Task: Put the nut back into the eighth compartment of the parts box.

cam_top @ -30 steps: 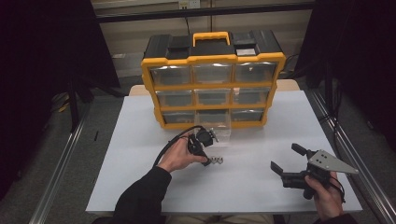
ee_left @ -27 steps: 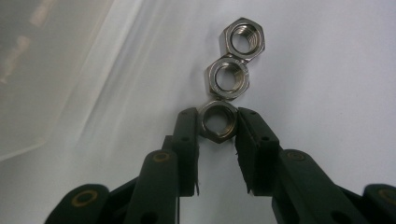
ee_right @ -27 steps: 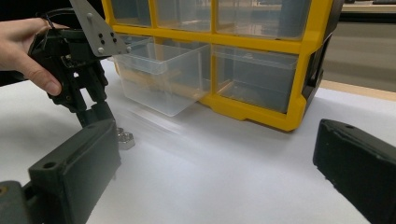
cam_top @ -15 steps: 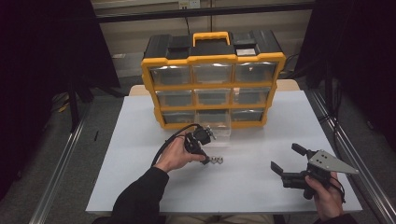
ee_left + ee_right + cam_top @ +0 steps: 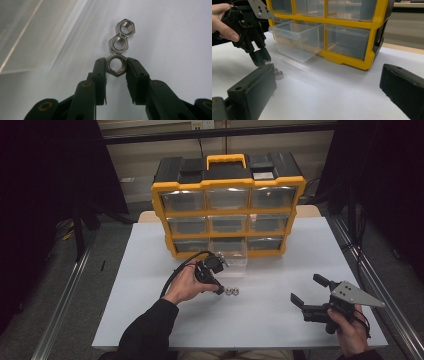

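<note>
The left gripper (image 5: 117, 67) has its fingers (image 5: 100, 75) clamped on the nearest nut (image 5: 117, 65) of three in a row on the white desk (image 5: 175, 37), before the pulled-out clear drawer (image 5: 294, 41). The right gripper (image 5: 310, 292), fingers wide apart, holds nothing. No writing is legible.

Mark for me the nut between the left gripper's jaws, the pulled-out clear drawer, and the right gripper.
nut (image 5: 116, 65), left gripper view, on its hexagonal rim beside the bore.
clear drawer (image 5: 297, 41), right gripper view, on its front wall.
right gripper (image 5: 305, 291), high view, midway between its two open fingertips.
</note>
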{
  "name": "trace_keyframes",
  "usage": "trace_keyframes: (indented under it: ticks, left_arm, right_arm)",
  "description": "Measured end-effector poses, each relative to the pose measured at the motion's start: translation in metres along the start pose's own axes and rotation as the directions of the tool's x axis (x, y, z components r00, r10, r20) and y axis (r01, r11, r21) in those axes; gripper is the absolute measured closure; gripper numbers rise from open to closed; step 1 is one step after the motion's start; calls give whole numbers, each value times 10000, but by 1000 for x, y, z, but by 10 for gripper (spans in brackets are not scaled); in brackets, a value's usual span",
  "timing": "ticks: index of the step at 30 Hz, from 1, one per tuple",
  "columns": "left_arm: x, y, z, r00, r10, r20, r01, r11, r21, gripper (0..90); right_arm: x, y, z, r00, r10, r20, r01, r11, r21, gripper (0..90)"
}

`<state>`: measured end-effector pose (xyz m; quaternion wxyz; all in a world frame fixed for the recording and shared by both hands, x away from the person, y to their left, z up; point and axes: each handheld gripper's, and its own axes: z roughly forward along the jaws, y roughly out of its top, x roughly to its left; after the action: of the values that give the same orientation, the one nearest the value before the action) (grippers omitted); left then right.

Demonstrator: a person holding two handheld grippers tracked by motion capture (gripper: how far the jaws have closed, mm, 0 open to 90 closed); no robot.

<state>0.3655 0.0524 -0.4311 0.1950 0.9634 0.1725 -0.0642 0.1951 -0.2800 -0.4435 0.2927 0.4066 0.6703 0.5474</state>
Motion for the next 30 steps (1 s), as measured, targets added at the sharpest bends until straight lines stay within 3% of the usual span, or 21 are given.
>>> trace_keyframes:
  ticks: [2,3,5,6,7,8,9,10,11,13,14,15,21,24,29,30]
  left_arm:
    - [0,0,-1,9999,-94,103,95,9999,-121,702]
    - [2,0,-3,9999,103,132,-102,9999,-71,702]
    - [1,0,-5,9998,-46,213,50,9998,-185,702]
    - [-1,-1,-5,9989,-425,200,432,9985,-342,702]
    - [2,0,-7,9999,-31,132,36,9992,-389,702]
    - [1,-1,-9,9996,-222,179,226,9995,-229,702]
    - [1,0,-11,10000,-49,81,51,9998,-214,702]
    - [-1,0,-13,9995,-237,214,244,9991,-336,702]
    - [0,0,-15,9997,109,226,-105,9998,-162,702]
    - [-2,1,-16,9999,34,163,-30,9996,-268,702]
    - [0,1,-18,9995,292,143,-289,9994,-197,702]
    - [0,1,-18,9998,89,175,-83,9993,-357,701]
    - [3,1,-26,9998,166,116,-161,9989,-450,702]
    - [2,1,-30,9997,-183,129,193,9959,-880,702]
    - [1,4,-38,9997,-219,52,223,9946,-1015,702]
    - [2,6,-42,10000,2,5,-2,9953,-968,702]
  right_arm:
    - [0,0,0,10000,-4,-1,4,10000,-8,7]
    - [0,0,0,10000,-4,-1,4,10000,-8,7]
    - [0,0,0,10000,-37,9,37,10000,-21,7]
    - [0,0,0,10000,0,6,0,10000,1,7]
    - [0,0,0,10000,0,6,0,10000,1,7]
    - [0,0,0,10000,-8,13,8,10000,-1,8]
    - [0,0,0,10000,-45,10,45,10000,7,7]
    - [0,0,0,10000,-31,-12,31,10000,22,7]
    - [0,0,0,10000,-34,-11,34,10000,25,7]
    - [0,0,0,10000,-38,14,38,10000,-9,7]
    - [0,0,0,10000,-38,14,38,10000,-9,7]
    - [1,0,0,10000,-30,2,30,10000,4,7]
    - [0,0,1,10000,-16,-35,16,10000,2,7]
    - [0,0,1,10000,-5,-9,5,10000,11,7]
    - [0,0,2,10000,-32,-19,32,10000,-19,7]
    - [0,0,1,10000,-32,-18,32,10000,3,7]
